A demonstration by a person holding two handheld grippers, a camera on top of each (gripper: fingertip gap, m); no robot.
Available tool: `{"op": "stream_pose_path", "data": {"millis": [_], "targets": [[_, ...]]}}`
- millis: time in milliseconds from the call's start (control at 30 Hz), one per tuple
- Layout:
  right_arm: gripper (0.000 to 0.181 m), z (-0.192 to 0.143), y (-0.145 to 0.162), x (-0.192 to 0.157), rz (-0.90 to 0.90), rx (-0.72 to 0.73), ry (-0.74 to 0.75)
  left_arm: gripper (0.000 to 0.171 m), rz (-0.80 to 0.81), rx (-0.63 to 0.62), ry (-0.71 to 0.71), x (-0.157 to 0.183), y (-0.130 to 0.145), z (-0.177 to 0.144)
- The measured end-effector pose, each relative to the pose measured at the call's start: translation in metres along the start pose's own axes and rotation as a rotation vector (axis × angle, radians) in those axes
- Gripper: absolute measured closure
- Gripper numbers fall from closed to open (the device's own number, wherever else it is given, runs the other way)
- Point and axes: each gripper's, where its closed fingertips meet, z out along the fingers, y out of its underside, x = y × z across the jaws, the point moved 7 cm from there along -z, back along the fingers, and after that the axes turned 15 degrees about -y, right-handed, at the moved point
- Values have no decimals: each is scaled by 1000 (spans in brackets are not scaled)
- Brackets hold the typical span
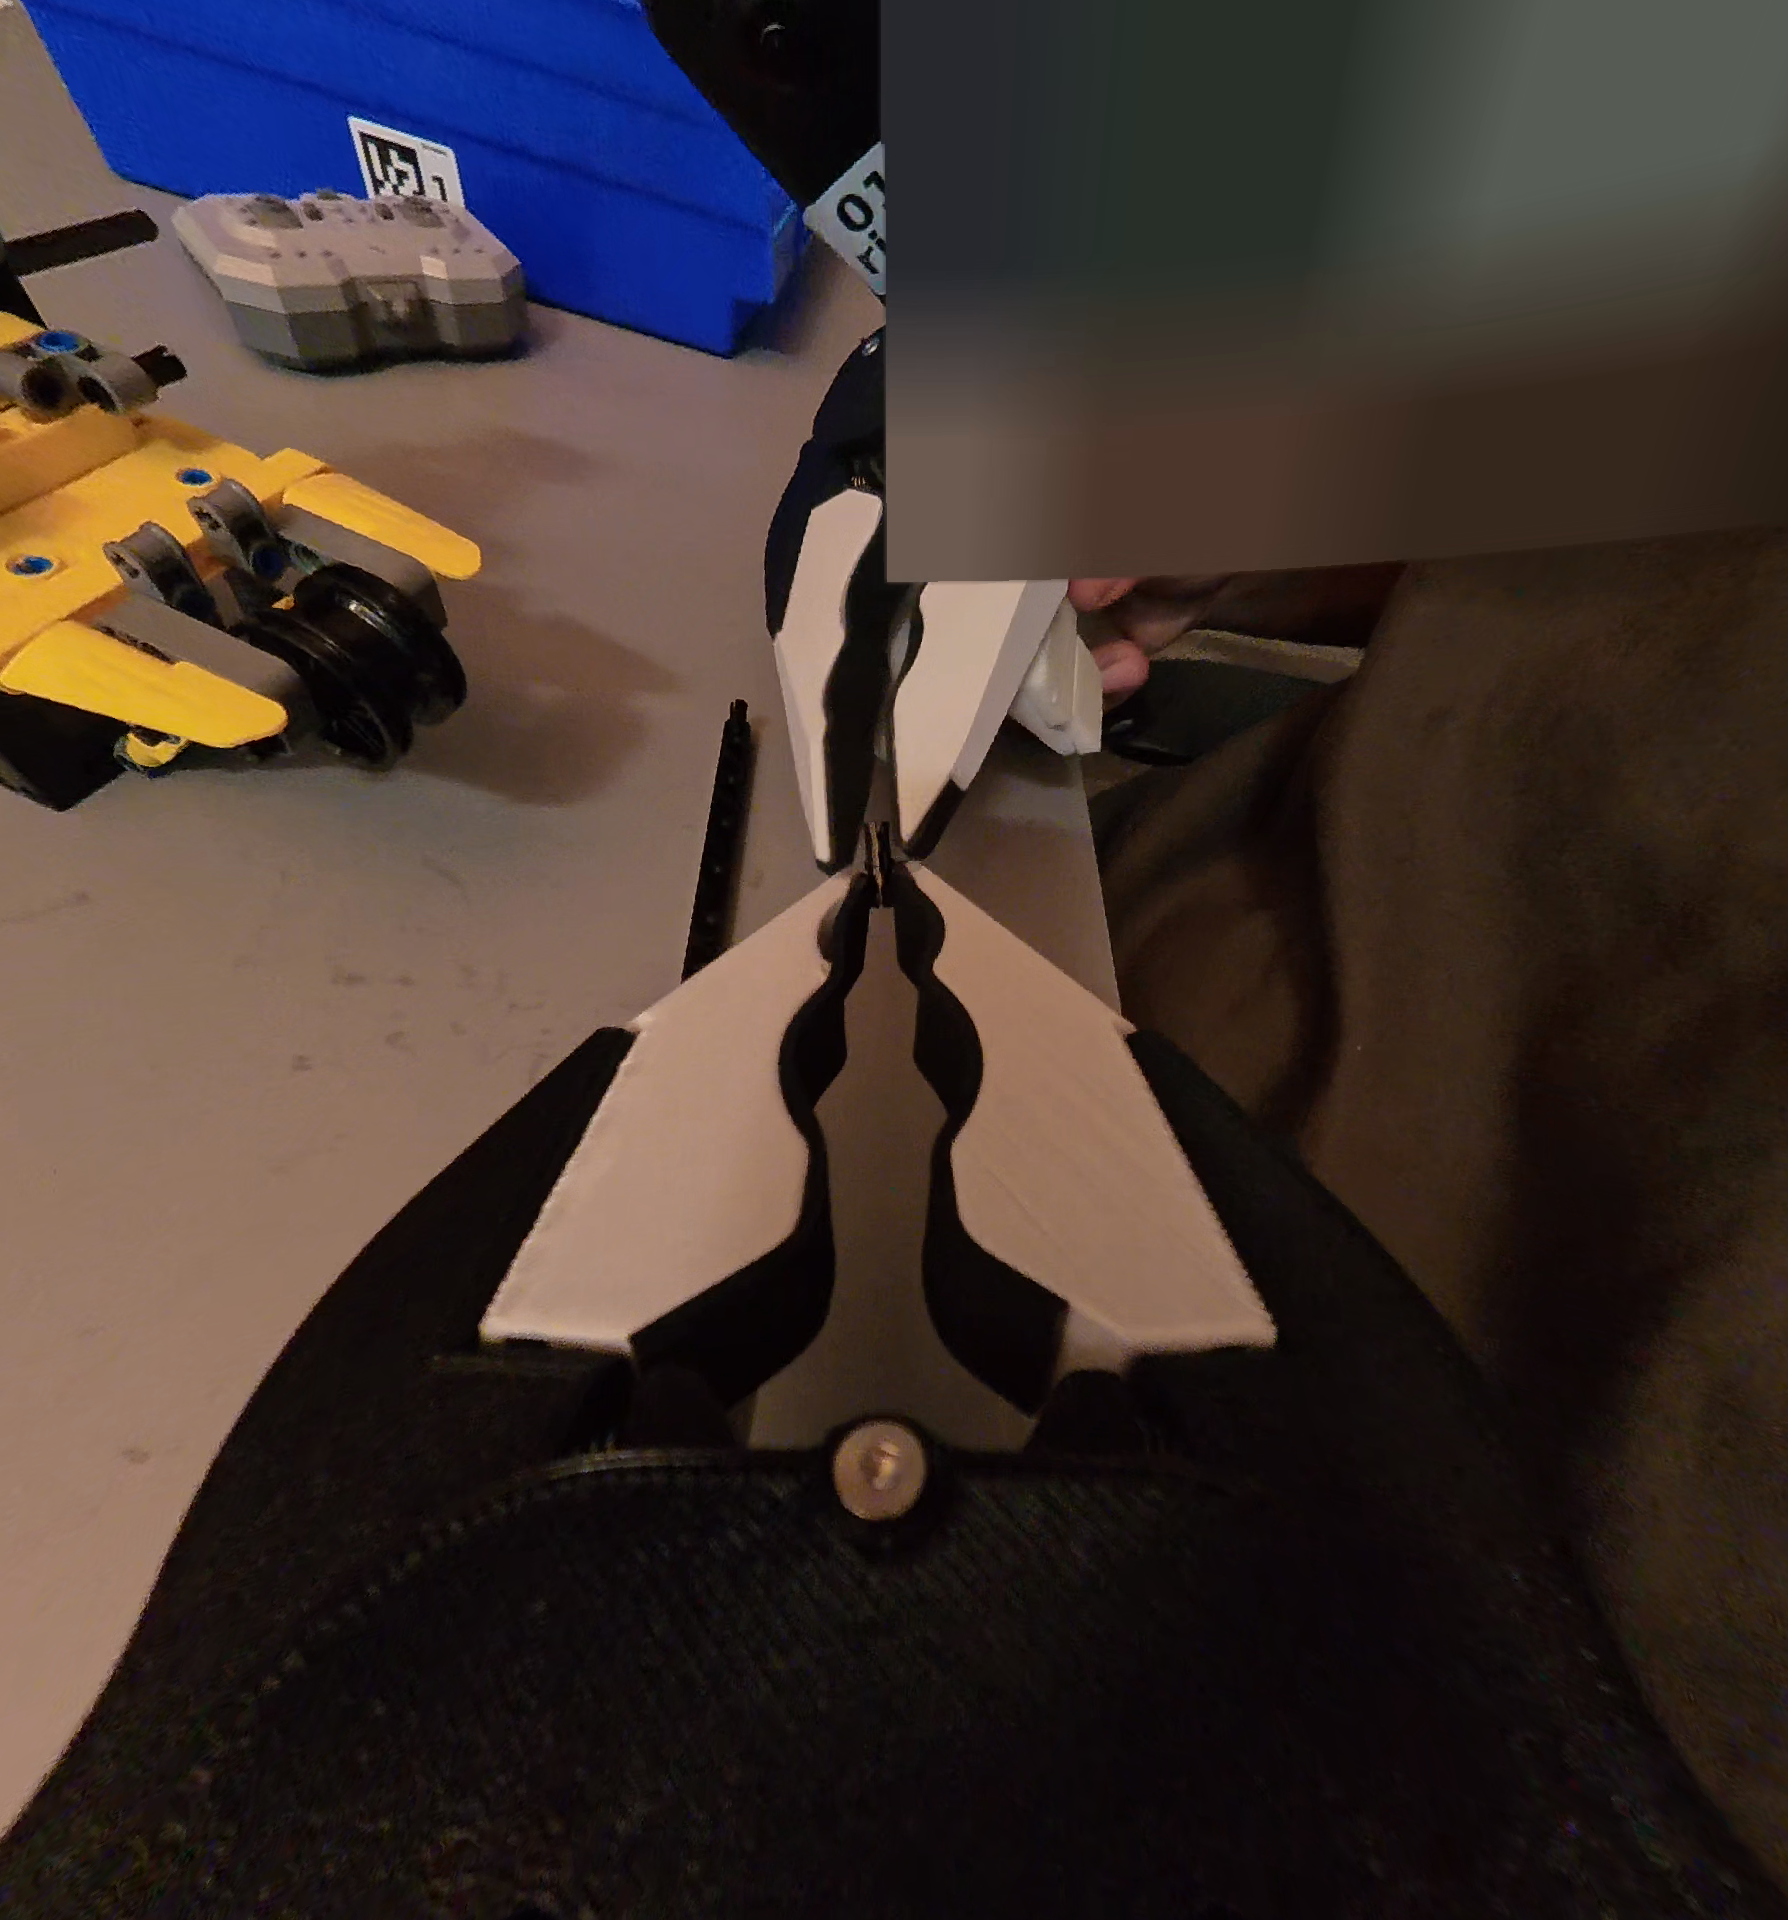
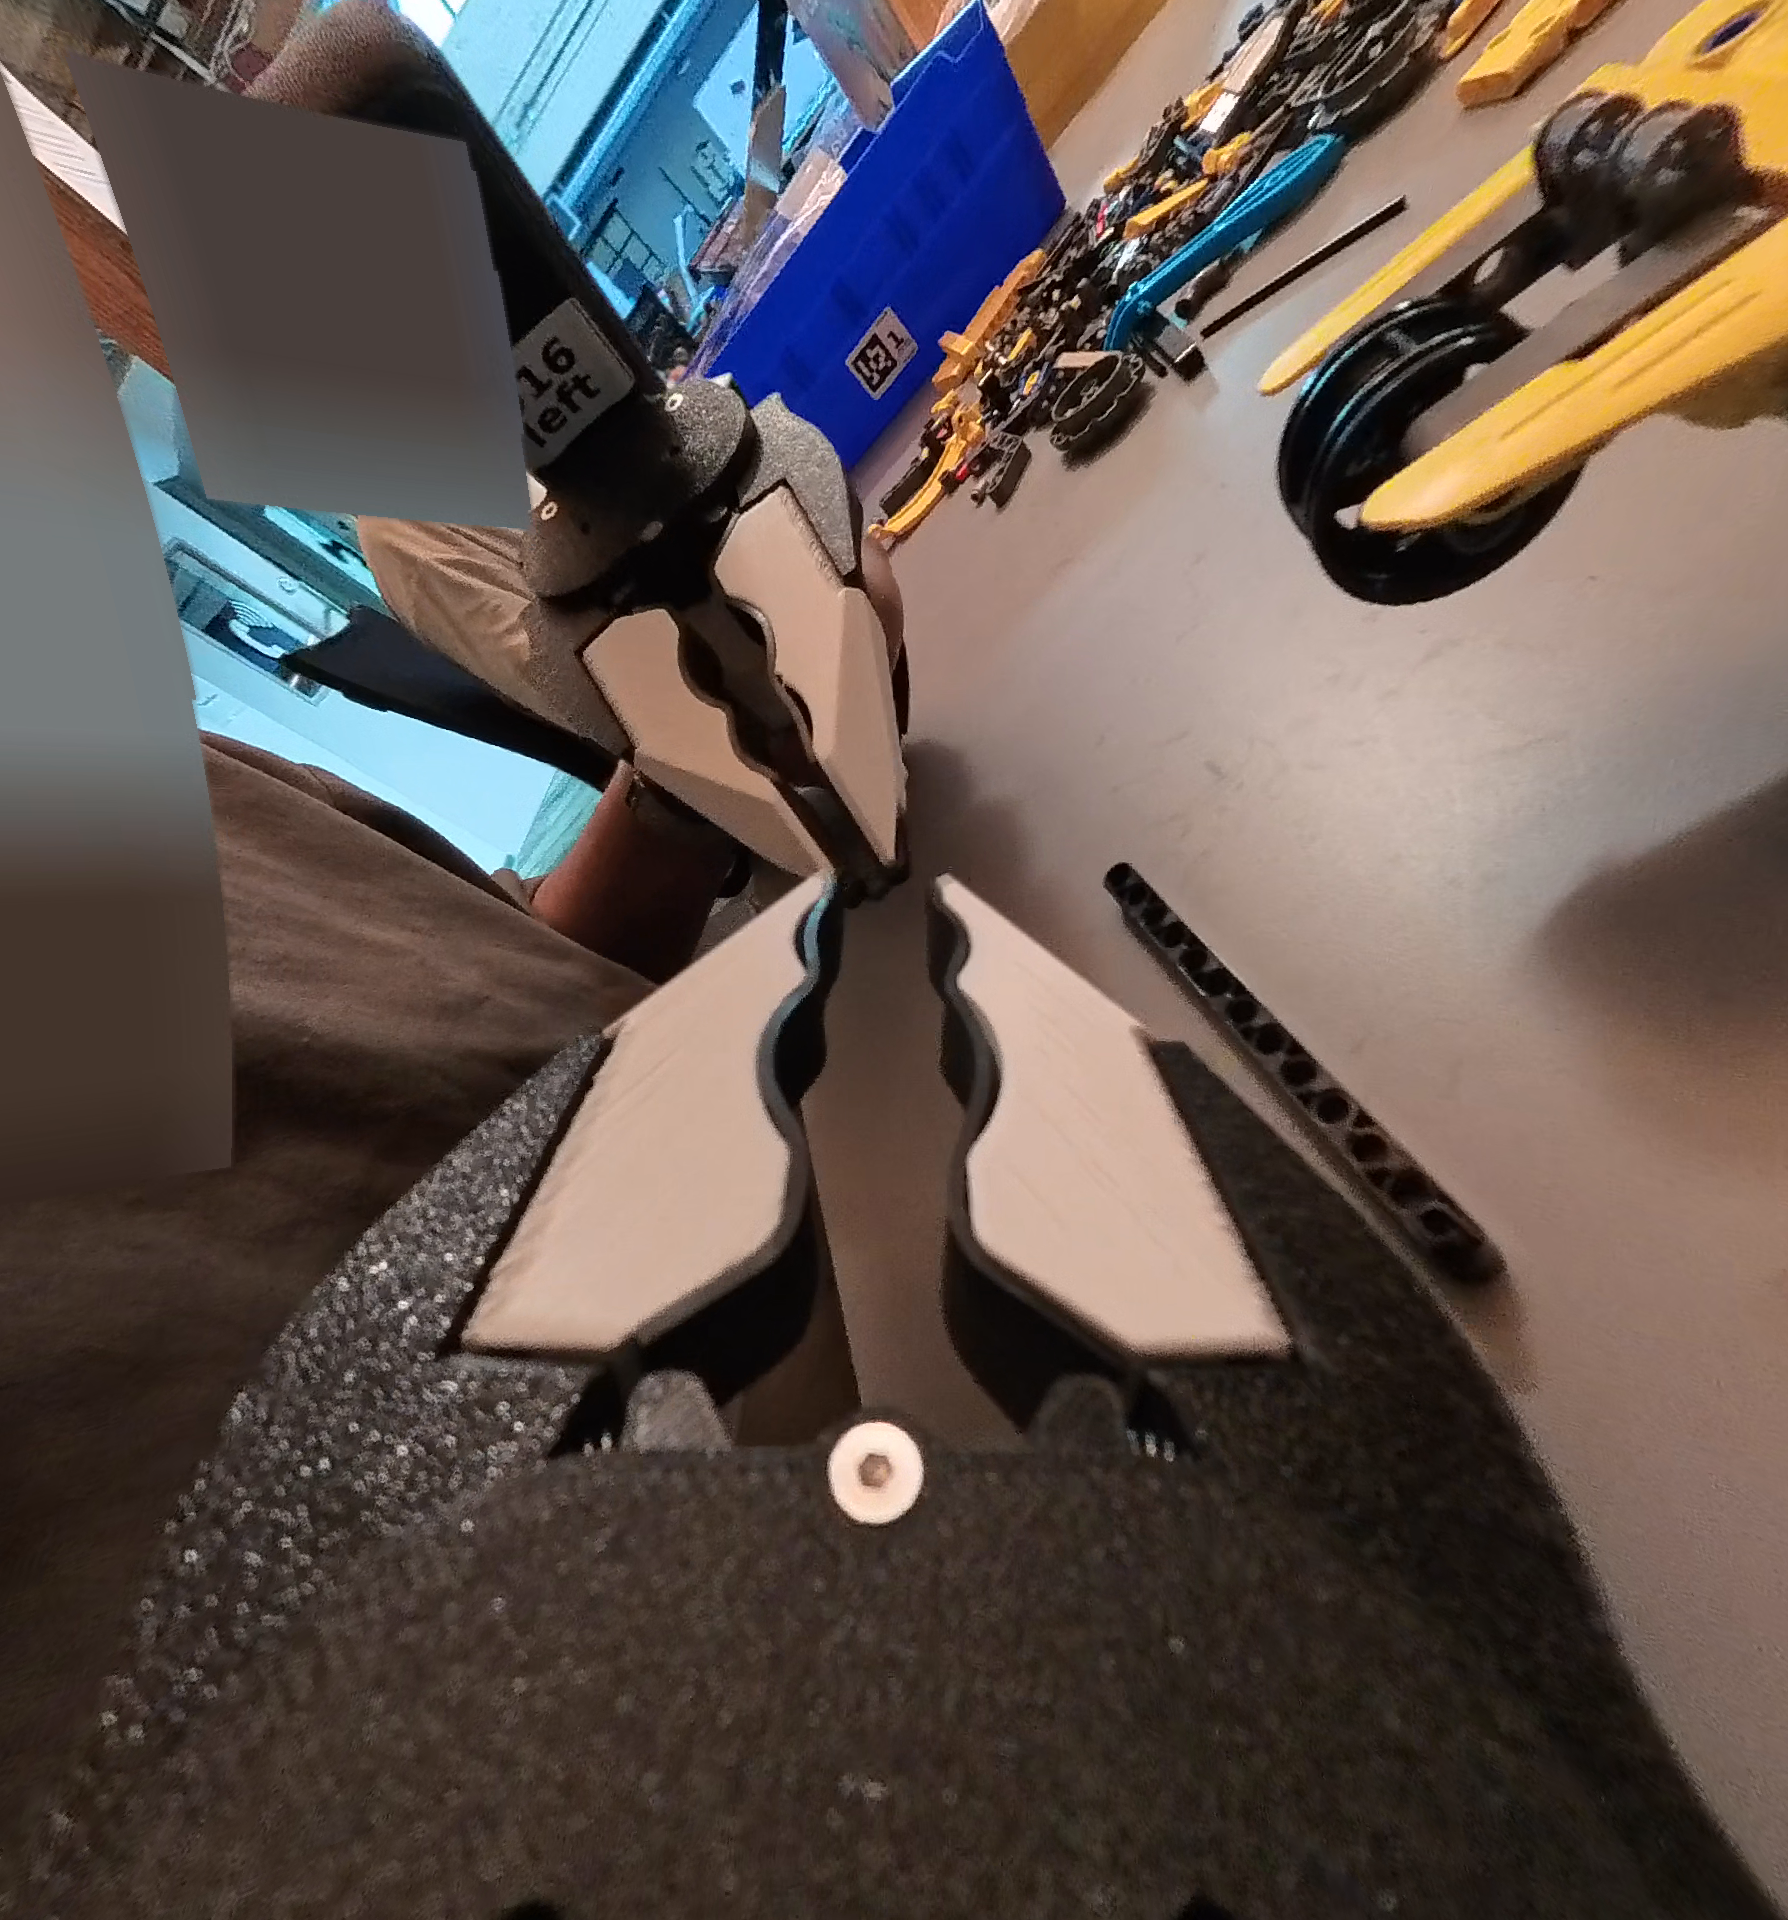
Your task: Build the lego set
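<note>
My left gripper (image 1: 877, 883) is shut on a small black piece (image 1: 879, 854) and holds it just above the grey table (image 1: 246, 1039). My right gripper (image 2: 885, 888) faces it tip to tip. Its fingers stand slightly apart on either side of the piece, which sits close to its left fingertip (image 2: 825, 896). The right gripper also shows in the left wrist view (image 1: 874, 847), coming from above. The left gripper shows in the right wrist view (image 2: 874, 868), closed. A long black beam with holes (image 1: 718, 831) (image 2: 1295, 1070) lies on the table beside both grippers.
A yellow brick-built vehicle with a black wheel (image 1: 142, 582) (image 2: 1596, 312) stands nearby. A grey box-shaped unit (image 1: 350, 281) lies before a blue bin (image 1: 433, 135) (image 2: 900, 239). A pile of loose parts (image 2: 1129, 312) lies farther off. A person's brown garment (image 1: 1492, 1039) borders the table edge. Both grippers' tips are close together, under 4 cm apart.
</note>
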Motion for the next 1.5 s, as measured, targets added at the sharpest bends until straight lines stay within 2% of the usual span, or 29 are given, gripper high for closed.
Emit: {"op": "stream_pose_path", "data": {"millis": [100,267,433,467,733,833,933,1067,1133,1267,1433,1500], "targets": [[177,1,1,0,8,-6,-17,171,15,-6,-8,1,1,0],[178,1,0,0,13,-1,-28,171,12,3,-11,1,1,0],[178,-3,-1,0,3,24,-9,136,-64,-27,-48,-8,2,1],[178,-5,-1,0,3,21,8,135,-83,-52,-65,-11,4,3],[178,-11,5,4,-136,-133,261,134,-79,-248,-170,-18,17,22],[178,-9,6,3,-154,-152,281,138,-73,-279,-167,-17,20,25],[178,-9,5,4,-176,-164,306,159,-58,-304,-127,-12,22,26],[177,-4,6,6,-259,-263,385,158,-71,-311,-105,-12,22,27],[178,1,7,7,-318,-325,421,152,-68,-311,-100,-10,23,26],[177,17,8,7,-372,-404,402,145,-42,-310,-138,-6,25,23],[177,25,4,10,-376,-446,400,152,-63,-312,-165,-6,26,21],[178,25,2,11,-345,-445,390,149,-56,-312,-158,-5,26,21]]}}
